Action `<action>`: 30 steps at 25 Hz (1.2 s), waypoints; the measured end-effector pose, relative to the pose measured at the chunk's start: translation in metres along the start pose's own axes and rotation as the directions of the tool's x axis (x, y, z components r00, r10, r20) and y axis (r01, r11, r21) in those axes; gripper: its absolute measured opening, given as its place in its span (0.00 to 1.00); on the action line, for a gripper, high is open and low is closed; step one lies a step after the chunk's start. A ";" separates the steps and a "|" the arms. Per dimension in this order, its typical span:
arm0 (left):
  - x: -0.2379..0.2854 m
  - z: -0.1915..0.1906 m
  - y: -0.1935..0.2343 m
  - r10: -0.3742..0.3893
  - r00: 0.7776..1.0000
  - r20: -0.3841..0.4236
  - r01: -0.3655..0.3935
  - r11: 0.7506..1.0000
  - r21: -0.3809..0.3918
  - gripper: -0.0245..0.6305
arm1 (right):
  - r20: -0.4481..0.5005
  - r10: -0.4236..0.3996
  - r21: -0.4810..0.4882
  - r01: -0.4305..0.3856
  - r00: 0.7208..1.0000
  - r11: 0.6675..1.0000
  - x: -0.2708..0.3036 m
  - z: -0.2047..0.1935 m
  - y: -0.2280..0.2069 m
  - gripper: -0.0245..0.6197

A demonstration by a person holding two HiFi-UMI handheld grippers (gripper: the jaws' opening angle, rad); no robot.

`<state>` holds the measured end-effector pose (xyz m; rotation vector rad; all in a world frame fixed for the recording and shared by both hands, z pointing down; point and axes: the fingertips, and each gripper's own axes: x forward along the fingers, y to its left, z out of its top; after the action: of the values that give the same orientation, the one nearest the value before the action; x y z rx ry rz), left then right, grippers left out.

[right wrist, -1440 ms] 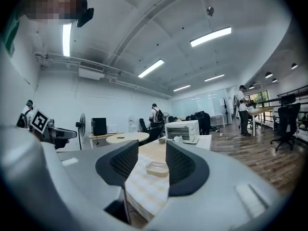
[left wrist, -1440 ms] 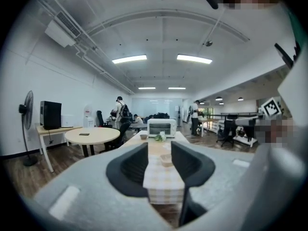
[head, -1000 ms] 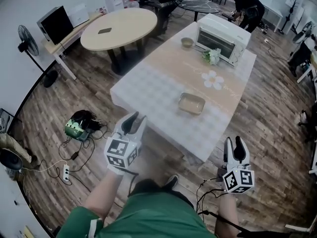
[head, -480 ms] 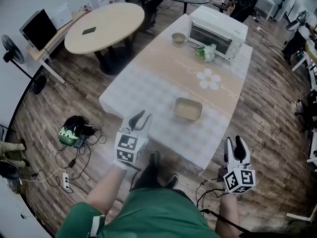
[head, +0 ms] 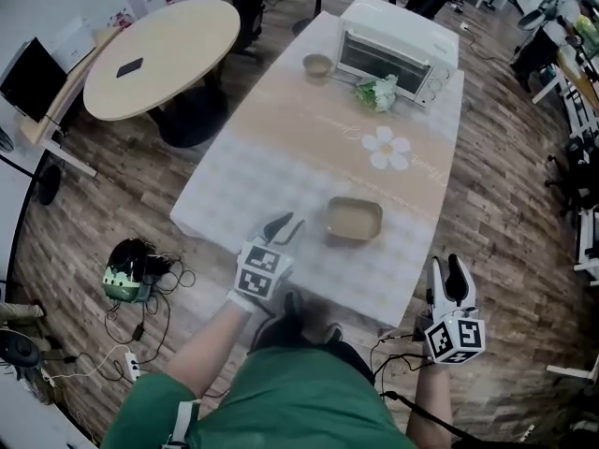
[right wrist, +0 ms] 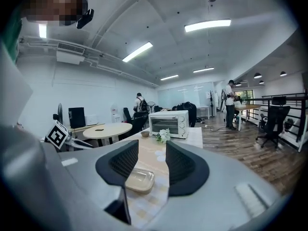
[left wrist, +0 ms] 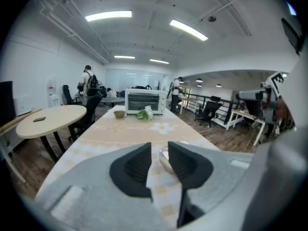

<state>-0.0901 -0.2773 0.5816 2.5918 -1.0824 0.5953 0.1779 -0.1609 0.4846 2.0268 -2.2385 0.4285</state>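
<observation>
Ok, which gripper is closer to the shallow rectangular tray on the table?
Left. The left gripper hovers over the near edge of the table, just left of the tray, jaws apart. The right gripper hangs off the near right corner, farther from it.

Head view: high, steeply down over desk (head: 281, 157) near end. Both gripper views: low, level, facing far along it. All share tray (head: 354, 219), toaster oven (head: 398, 37).
</observation>
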 end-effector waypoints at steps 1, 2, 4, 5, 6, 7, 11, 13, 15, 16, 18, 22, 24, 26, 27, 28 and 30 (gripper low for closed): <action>0.009 -0.004 0.001 -0.027 0.999 -0.019 0.027 1.000 -0.008 0.20 | -0.002 -0.014 0.002 0.014 1.000 1.000 0.002 0.000 0.000 0.31; 0.019 -0.008 0.002 -0.051 0.998 -0.038 0.051 0.999 -0.018 0.20 | -0.004 -0.027 0.006 0.027 1.000 1.000 0.004 -0.001 0.000 0.31; 0.037 -0.016 0.004 -0.084 0.993 -0.078 0.081 0.996 -0.032 0.20 | -0.007 -0.047 0.019 0.047 0.999 0.999 0.007 -0.005 -0.003 0.31; 0.046 -0.020 0.005 -0.093 0.991 -0.099 0.090 0.995 -0.037 0.19 | -0.010 -0.055 0.026 0.055 0.998 0.998 0.008 -0.007 -0.005 0.31; 0.055 -0.025 0.006 -0.102 0.988 -0.120 0.097 0.994 -0.045 0.18 | -0.014 -0.060 0.031 0.060 0.998 0.998 0.010 -0.010 -0.007 0.31; 0.065 -0.030 0.006 -0.111 0.984 -0.139 0.104 0.993 -0.058 0.18 | -0.019 -0.064 0.034 0.064 0.998 0.997 0.012 -0.012 -0.011 0.31; 0.100 -0.045 0.000 -0.164 0.965 -0.204 0.136 0.980 -0.144 0.18 | -0.036 -0.066 0.058 0.068 0.997 0.996 0.023 -0.021 -0.032 0.31; 0.113 -0.049 -0.007 -0.187 0.955 -0.229 0.147 0.972 -0.182 0.18 | -0.044 -0.063 0.065 0.066 0.997 0.996 0.027 -0.024 -0.043 0.31; 0.126 -0.055 -0.011 -0.195 0.947 -0.254 0.148 0.970 -0.193 0.18 | -0.055 -0.061 0.074 0.065 0.997 0.995 0.032 -0.028 -0.053 0.31; 0.132 -0.058 -0.013 -0.198 0.943 -0.267 0.147 0.969 -0.199 0.18 | -0.060 -0.059 0.080 0.063 0.996 0.995 0.034 -0.031 -0.058 0.31; 0.145 -0.064 -0.014 -0.207 0.935 -0.287 0.144 0.963 -0.226 0.18 | -0.071 -0.054 0.085 0.060 0.996 0.995 0.041 -0.036 -0.067 0.31; 0.167 -0.079 -0.013 -0.243 0.920 -0.308 0.122 0.924 -0.364 0.18 | -0.083 -0.045 0.099 0.053 0.996 0.994 0.053 -0.045 -0.085 0.31; 0.174 -0.085 -0.011 -0.252 0.913 -0.320 0.106 0.905 -0.412 0.18 | -0.087 -0.041 0.107 0.050 0.995 0.993 0.058 -0.049 -0.090 0.31; 0.180 -0.090 -0.009 -0.260 0.907 -0.332 0.096 0.894 -0.438 0.19 | -0.091 -0.034 0.115 0.045 0.995 0.992 0.063 -0.052 -0.094 0.31; 0.182 -0.092 -0.009 -0.265 0.904 -0.335 0.092 0.886 -0.455 0.19 | -0.093 -0.031 0.119 0.042 0.995 0.992 0.066 -0.053 -0.095 0.31; 0.185 -0.094 -0.009 -0.272 0.902 -0.336 0.087 0.875 -0.476 0.19 | -0.096 -0.030 0.123 0.041 0.995 0.992 0.068 -0.054 -0.097 0.31; 0.188 -0.097 -0.009 -0.285 0.898 -0.334 0.077 0.851 -0.520 0.19 | -0.100 -0.027 0.132 0.040 0.995 0.990 0.071 -0.055 -0.099 0.31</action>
<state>0.0099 -0.3483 0.7539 1.9779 -0.7168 0.6602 0.2610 -0.2222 0.5691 2.0542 -2.1692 0.6767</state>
